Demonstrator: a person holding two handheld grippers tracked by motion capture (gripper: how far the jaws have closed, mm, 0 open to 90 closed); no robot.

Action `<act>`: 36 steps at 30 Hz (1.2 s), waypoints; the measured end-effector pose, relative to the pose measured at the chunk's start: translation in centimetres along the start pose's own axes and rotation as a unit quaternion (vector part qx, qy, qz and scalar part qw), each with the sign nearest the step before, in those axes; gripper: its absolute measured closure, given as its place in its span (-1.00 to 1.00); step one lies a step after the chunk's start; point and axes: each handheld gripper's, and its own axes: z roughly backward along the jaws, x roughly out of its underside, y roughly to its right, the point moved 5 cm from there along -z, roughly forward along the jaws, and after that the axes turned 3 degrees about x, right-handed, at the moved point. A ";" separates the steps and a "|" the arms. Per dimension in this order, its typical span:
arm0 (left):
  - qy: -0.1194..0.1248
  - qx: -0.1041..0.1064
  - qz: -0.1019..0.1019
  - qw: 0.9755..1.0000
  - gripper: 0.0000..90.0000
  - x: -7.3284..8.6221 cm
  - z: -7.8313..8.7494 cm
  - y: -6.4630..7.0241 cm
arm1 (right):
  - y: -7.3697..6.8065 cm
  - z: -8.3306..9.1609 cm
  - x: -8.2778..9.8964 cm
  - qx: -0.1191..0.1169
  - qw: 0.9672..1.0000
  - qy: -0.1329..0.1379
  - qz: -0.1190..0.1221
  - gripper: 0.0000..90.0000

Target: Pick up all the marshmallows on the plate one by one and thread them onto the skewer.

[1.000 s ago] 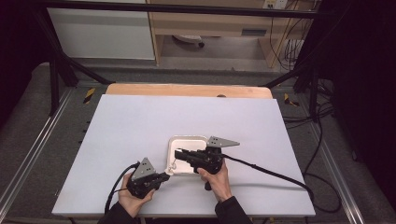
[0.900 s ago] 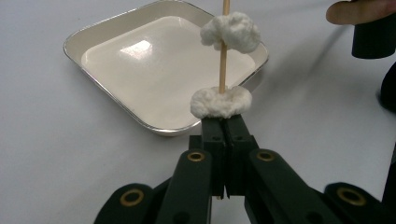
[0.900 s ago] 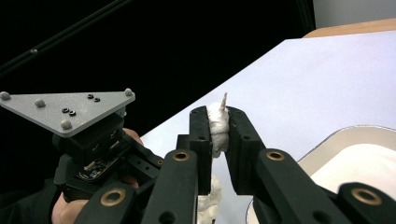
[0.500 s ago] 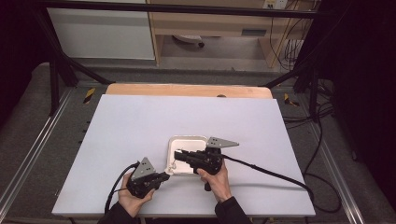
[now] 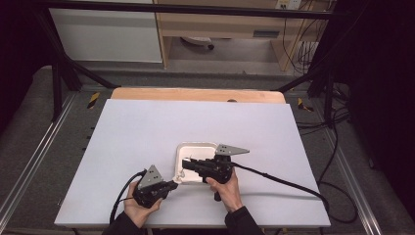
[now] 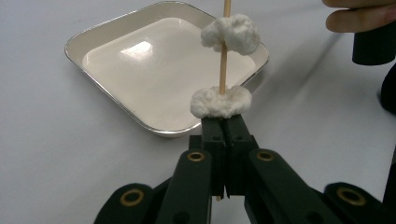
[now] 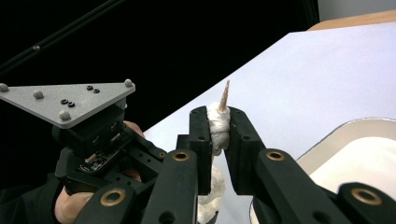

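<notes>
Left claw (image 6: 224, 135) is clamped tight on the skewer (image 6: 224, 56) beside the tray (image 6: 116, 37) on the surface, right claw (image 7: 219, 123) pinching the top puff (image 7: 218, 125), so I'd pull that puff straight along the stick, keeping the left steady.

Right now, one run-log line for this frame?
left claw: shut on skewer | right claw: shut on upper cotton ball | tray: empty

One tray (image 6: 93, 37), one skewer (image 6: 223, 70), two cotton balls (image 6: 231, 32), two tools (image 6: 224, 135).
</notes>
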 end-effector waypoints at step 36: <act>0.021 -0.008 0.025 0.999 0.98 -0.6 1.2 -1.5 | 1.7 1.3 -0.1 0.101 0.988 -0.087 0.080 -0.59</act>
